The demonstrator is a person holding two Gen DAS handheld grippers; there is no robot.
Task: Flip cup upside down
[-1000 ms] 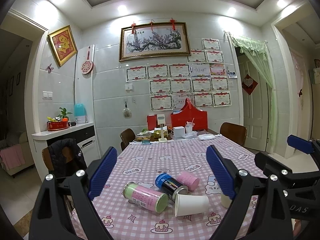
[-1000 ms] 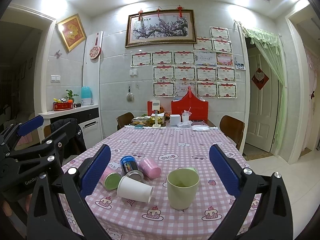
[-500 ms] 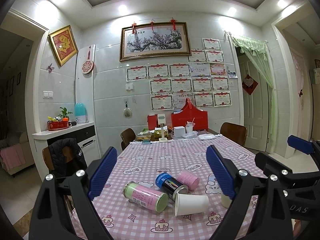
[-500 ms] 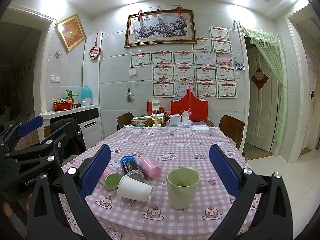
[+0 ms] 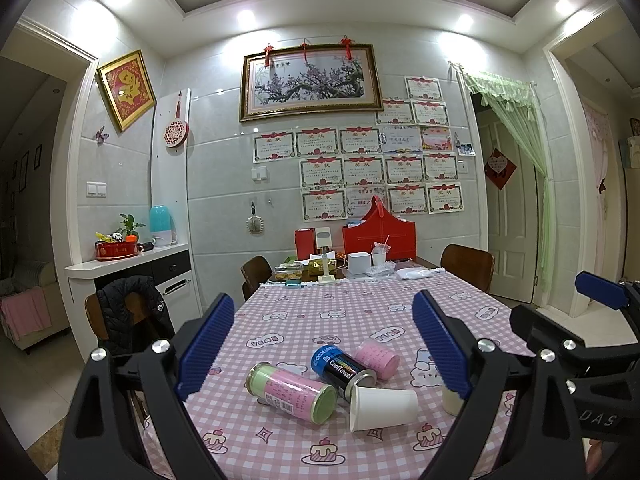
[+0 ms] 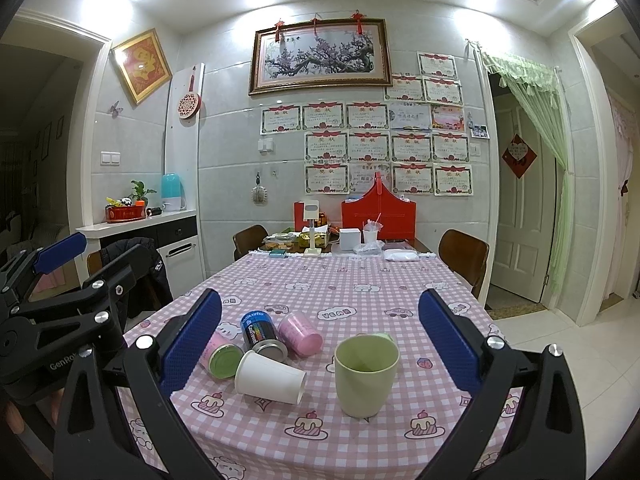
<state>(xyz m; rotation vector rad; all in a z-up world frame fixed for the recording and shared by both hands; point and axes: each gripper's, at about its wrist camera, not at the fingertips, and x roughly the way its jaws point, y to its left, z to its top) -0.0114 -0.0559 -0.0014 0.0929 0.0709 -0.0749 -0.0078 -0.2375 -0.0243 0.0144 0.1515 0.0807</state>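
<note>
A pale green cup stands upright, mouth up, near the front edge of the pink checked table. My right gripper is open and empty, held short of the cup, which sits between its blue pads. In the left wrist view only a sliver of the cup shows behind the right finger. My left gripper is open and empty, in front of the table, left of the cup.
A white paper cup lies on its side left of the green cup. Behind it lie a pink-green can, a dark blue can and a pink cup. Boxes and clutter fill the far end. Chairs stand around.
</note>
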